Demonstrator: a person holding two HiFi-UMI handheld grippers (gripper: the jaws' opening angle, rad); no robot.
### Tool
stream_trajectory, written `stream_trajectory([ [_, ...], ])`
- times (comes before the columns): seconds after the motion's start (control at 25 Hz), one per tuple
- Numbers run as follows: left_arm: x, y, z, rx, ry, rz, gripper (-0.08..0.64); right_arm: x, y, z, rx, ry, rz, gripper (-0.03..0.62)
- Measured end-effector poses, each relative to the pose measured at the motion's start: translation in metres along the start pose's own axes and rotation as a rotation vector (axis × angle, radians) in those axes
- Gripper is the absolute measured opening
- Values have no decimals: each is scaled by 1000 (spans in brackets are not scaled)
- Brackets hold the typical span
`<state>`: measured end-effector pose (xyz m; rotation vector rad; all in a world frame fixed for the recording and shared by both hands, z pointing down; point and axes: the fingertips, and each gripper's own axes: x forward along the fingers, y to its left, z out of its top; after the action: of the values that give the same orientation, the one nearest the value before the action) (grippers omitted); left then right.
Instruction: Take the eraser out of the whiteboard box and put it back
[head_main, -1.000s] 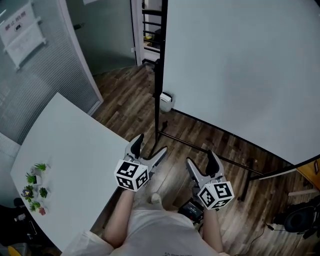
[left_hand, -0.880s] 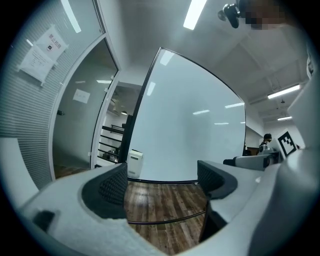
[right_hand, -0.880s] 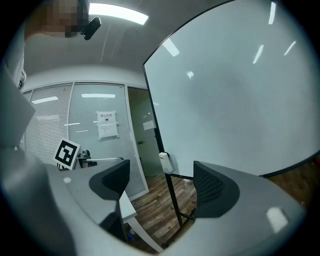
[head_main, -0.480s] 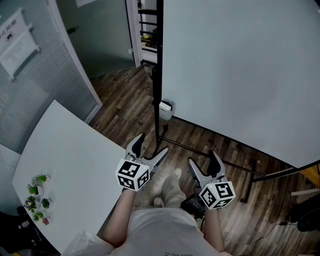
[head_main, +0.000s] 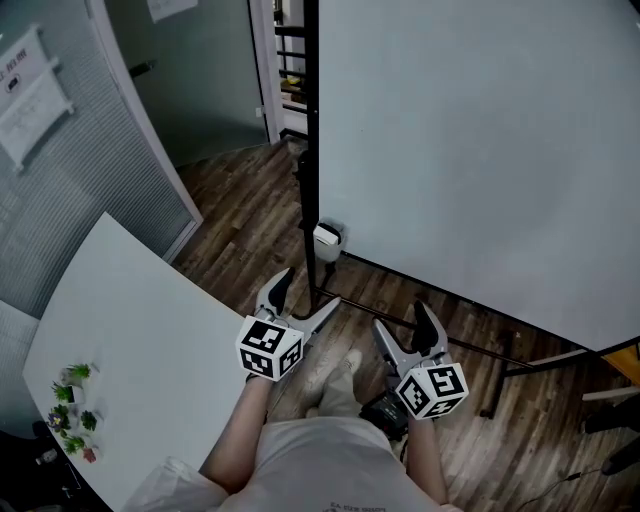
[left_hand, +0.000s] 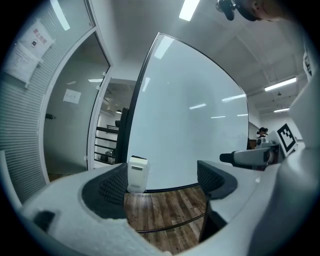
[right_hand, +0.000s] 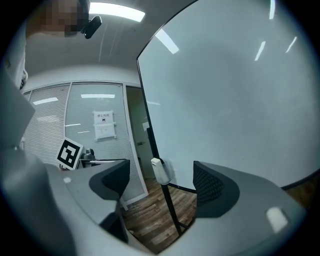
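Glossy smooth whiteboard (head_main: 470, 150), dark wood-plank floor (head_main: 235, 195), white plastic whiteboard box (head_main: 327, 241), matt table (head_main: 140, 330)

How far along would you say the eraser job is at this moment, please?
Nothing looks done yet: the whiteboard box sits at the lower corner of the whiteboard with neither tool on it, and no eraser shows. In hand: the left tool and right tool are both open and empty, held short of the box. Left: reach the box, take the eraser out, put it back.
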<state>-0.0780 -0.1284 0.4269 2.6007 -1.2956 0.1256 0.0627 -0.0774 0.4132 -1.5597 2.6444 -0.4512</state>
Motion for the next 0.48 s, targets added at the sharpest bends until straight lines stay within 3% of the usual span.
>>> stream_trajectory([
  [0.48,46,30,-1,18,13,25,419,35,-22,-11,23,49,0,391],
])
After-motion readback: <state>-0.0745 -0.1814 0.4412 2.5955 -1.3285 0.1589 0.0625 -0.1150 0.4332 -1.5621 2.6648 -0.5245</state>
